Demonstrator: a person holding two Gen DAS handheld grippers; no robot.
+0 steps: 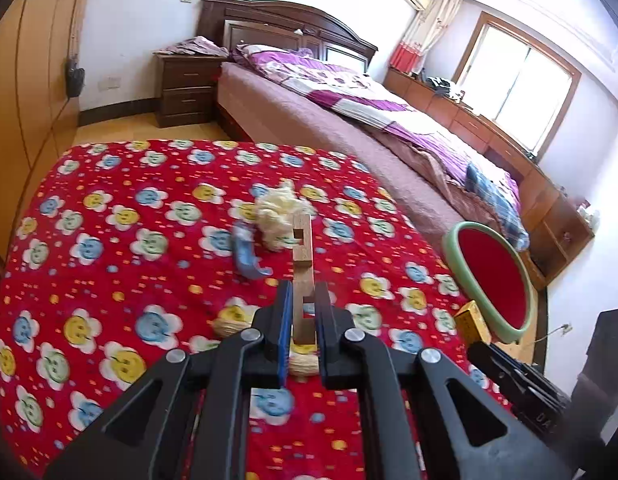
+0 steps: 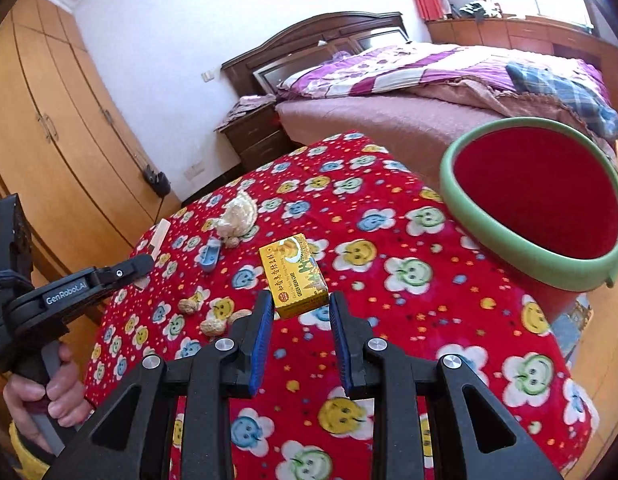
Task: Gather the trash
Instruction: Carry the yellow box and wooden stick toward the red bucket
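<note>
Left gripper [image 1: 303,308]: jaws clamped on a notched wooden stick [image 1: 302,256], which stands up out of the pads and pokes ahead of the tips. Beyond the tips lies a crumpled cream wad [image 1: 277,216]; ahead and left of them, a blue plastic piece [image 1: 245,254]. Peanuts [image 1: 229,326] sit just under the jaws on the red flowered tablecloth [image 1: 109,240].

Right gripper [image 2: 301,312]: jaws part-open around a yellow box [image 2: 295,276]. The box's near end sits between the tips; whether the pads press it, cannot tell. Box reads "GREEN BEAN CAKE" along its side, with Chinese characters on top.

Green-rimmed red bin [image 2: 541,196] is ahead and right of the right jaws. The left gripper's body, seen from the right wrist, is marked "GenRobot.AI".
</note>
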